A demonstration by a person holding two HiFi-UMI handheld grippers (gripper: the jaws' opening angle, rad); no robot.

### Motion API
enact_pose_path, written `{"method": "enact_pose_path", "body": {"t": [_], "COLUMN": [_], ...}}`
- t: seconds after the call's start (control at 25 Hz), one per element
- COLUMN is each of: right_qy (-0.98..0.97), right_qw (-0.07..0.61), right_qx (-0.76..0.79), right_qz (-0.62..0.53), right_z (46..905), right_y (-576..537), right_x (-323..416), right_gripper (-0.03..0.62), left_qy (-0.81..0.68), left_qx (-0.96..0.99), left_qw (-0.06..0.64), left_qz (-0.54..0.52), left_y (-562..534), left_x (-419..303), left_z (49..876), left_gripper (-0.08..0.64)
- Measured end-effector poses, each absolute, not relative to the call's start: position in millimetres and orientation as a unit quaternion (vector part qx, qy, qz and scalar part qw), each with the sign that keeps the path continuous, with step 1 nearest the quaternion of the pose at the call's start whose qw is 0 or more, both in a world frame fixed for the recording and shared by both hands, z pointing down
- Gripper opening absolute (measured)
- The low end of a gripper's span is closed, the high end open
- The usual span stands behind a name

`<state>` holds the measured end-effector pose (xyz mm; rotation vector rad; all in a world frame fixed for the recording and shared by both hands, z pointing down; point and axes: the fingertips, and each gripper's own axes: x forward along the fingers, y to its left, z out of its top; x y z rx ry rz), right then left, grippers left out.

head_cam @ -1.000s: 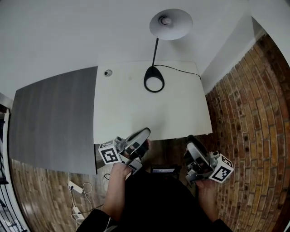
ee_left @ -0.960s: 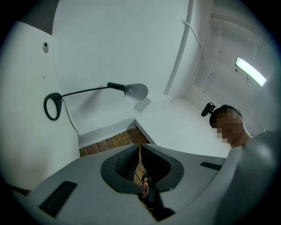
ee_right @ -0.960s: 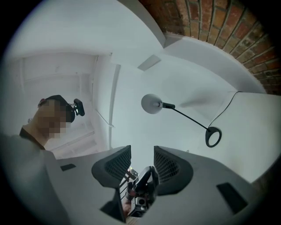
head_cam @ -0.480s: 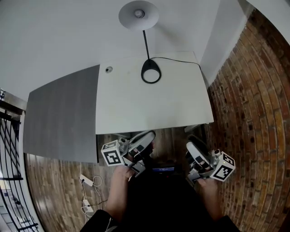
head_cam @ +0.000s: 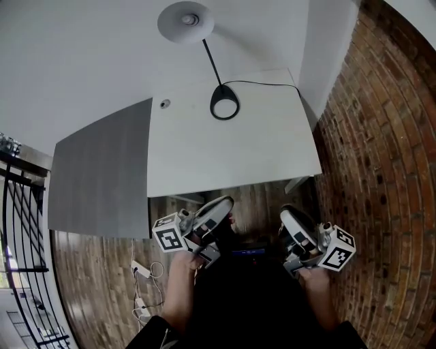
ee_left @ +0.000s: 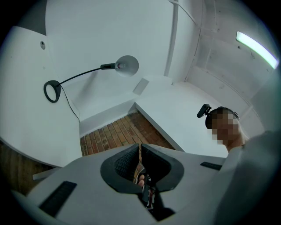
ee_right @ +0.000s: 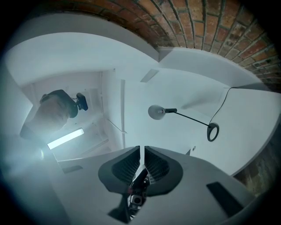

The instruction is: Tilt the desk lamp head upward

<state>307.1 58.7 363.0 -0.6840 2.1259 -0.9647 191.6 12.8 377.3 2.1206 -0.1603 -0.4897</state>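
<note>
At the far edge of the tabletop (head_cam: pixel 231 157), desk lamp (head_cam: pixel 186 21) standing, well apart from me, my left gripper (head_cam: pixel 221 204) fingers together, empty, my right gripper (head_cam: pixel 289 214) fingers just closing to a slit, empty

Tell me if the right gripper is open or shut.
Shut. The right gripper has just closed its jaws; its own view shows them almost touching, nothing between.

White desk (head_cam: pixel 231 157); desk lamp (head_cam: pixel 185 21) with pale grey head, black stem and ring base; red-brown brick wall (head_cam: pixel 381 150); dark grey panel (head_cam: pixel 102 184); black-and-white marker cube (head_cam: pixel 167 236).
</note>
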Motion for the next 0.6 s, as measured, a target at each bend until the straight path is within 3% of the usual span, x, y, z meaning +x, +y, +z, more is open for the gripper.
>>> {"method": "enact_pose_path", "body": {"t": [0.6], "right_qy": [0.820], "right_qw": [0.375], "right_qx": [-0.249], "right_qz": [-0.353], "right_z": [353], "right_y": [70], "right_x": [330], "right_gripper": [0.032], "left_qy": [-0.018], "left_qx": [0.876], "left_qw": [0.447], "left_qz": [-0.179], "left_y": [35], "left_x": [228], "left_z": [354], "left_gripper": [0.011]}}
